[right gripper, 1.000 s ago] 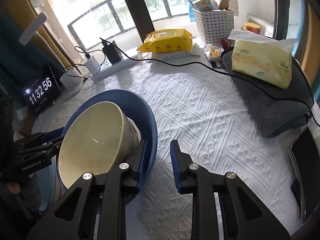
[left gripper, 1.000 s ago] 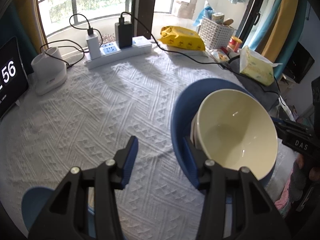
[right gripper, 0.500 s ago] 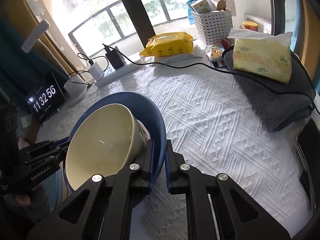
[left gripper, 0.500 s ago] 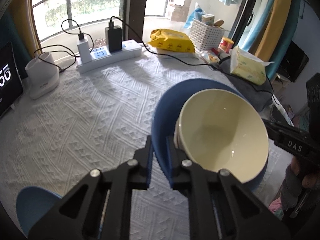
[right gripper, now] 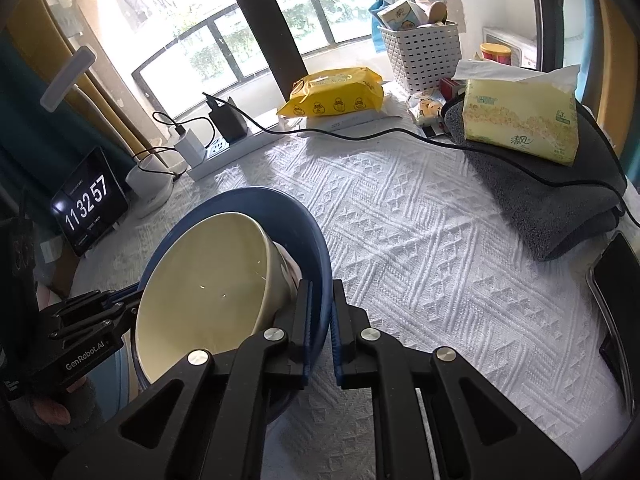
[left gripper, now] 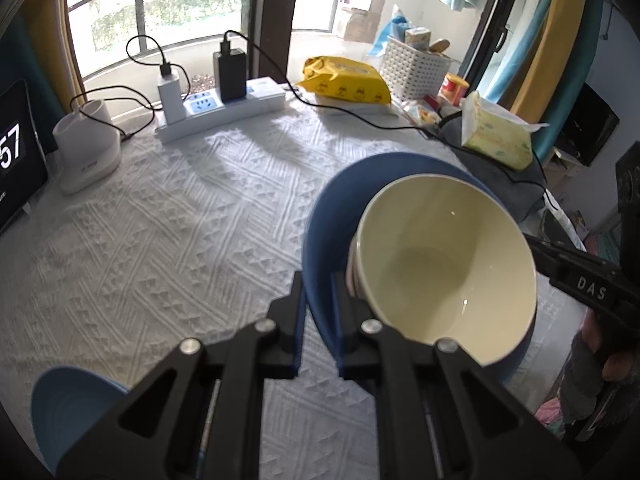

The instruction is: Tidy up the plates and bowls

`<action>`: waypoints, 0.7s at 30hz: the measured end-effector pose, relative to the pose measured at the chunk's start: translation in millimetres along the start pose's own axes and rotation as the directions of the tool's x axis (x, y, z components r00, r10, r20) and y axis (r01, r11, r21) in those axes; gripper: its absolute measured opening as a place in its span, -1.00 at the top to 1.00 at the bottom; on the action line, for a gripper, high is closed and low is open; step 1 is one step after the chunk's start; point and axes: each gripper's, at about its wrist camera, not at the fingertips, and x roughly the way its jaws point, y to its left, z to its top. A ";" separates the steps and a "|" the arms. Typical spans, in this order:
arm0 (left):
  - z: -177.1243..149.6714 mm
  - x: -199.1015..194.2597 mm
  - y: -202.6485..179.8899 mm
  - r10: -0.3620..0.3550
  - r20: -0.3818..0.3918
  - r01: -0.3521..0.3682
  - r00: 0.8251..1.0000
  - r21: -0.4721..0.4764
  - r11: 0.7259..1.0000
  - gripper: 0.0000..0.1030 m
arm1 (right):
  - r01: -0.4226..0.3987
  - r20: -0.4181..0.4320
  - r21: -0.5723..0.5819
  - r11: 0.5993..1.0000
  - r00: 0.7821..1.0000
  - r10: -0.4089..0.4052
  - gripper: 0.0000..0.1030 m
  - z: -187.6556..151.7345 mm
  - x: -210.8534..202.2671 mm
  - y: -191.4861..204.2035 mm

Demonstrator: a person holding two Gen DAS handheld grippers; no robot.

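Left gripper [left gripper: 318, 300]: jaws drawn narrow, pinching the rim of the blue plate [left gripper: 320, 216] on the plate's left side; pads sit one inside and one outside the rim.

Right gripper [right gripper: 320, 308]: likewise narrow, clamped on the opposite rim of the same plate. Two-sided hold, judged to be chosen because the plate carries a load and a single pinch on one edge would let it pivot.

Plate attitude: tilted and raised off the table [right gripper: 420, 248], by my reading of both wrist views (no contact with the cloth can be confirmed or ruled out under the lower rim).

Cream bowl [left gripper: 444, 264]: rests inside the blue plate, leaning toward the left gripper's side; a second white rim shows nested just under it in the left wrist view, so probably two bowls stacked.

Position: stack sits over the near edge of the table, nearer the right corner in the left wrist view.

Second blue dish [left gripper: 68, 412]: at the near left corner of the table, well apart from the stack; likely the stacking target.

Surroundings: tissue pack [right gripper: 520, 120] on a grey towel [right gripper: 560, 208] at the right edge; power strip [left gripper: 220, 114] and clock [right gripper: 88, 200] along the far and left edges.

Risk: bowl may slide if the tilt grows; level before moving.
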 end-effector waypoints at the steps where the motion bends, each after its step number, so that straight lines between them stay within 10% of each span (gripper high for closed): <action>1: -1.0 -0.5 0.1 0.001 0.000 -0.001 1.000 0.001 1.000 0.82 | 0.000 0.001 -0.001 1.000 1.000 0.000 0.78 -0.1 -0.4 1.1; 21: -5.0 -17.3 -1.2 -0.004 0.027 0.004 1.000 0.003 1.000 0.82 | 0.014 0.009 -0.019 1.000 1.000 -0.014 0.79 -1.5 -8.7 8.5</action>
